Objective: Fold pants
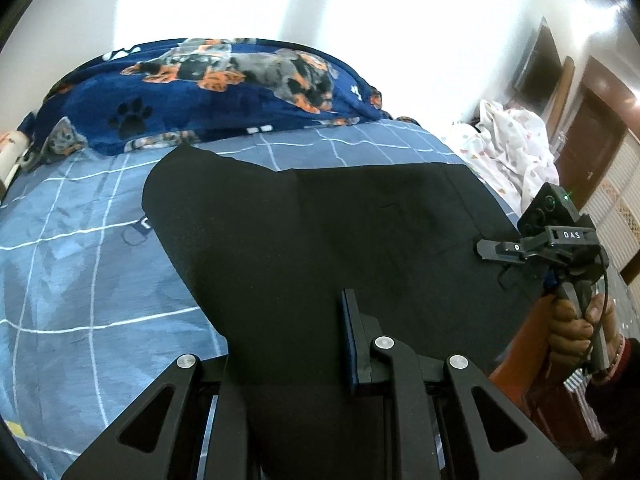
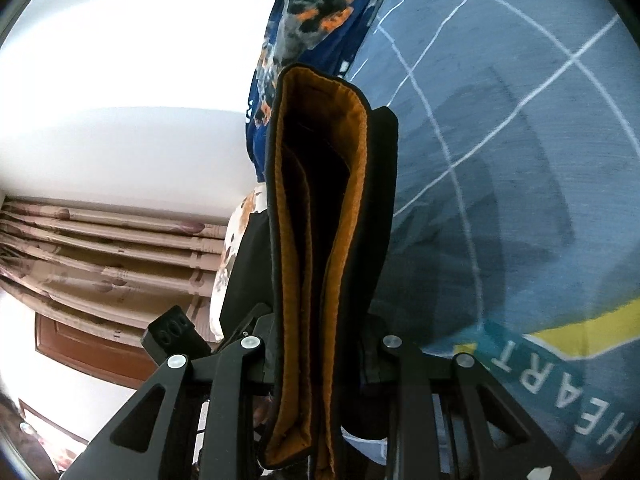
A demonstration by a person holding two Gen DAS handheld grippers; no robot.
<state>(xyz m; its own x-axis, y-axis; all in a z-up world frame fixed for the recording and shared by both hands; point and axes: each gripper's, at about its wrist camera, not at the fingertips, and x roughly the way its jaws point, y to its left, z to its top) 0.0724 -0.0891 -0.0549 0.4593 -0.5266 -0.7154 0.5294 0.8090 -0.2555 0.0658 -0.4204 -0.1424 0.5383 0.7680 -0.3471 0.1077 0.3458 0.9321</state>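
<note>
Left gripper fingers clenched on the black pants; right gripper fingers clamped the orange-lined hem. Pants were spread over the blue checked bed, dog-print blanket beyond.

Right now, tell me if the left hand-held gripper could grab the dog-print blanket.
Probably not. The left hand-held gripper looks shut on the black pants, and the blanket lies beyond them at the far end of the bed.
</note>
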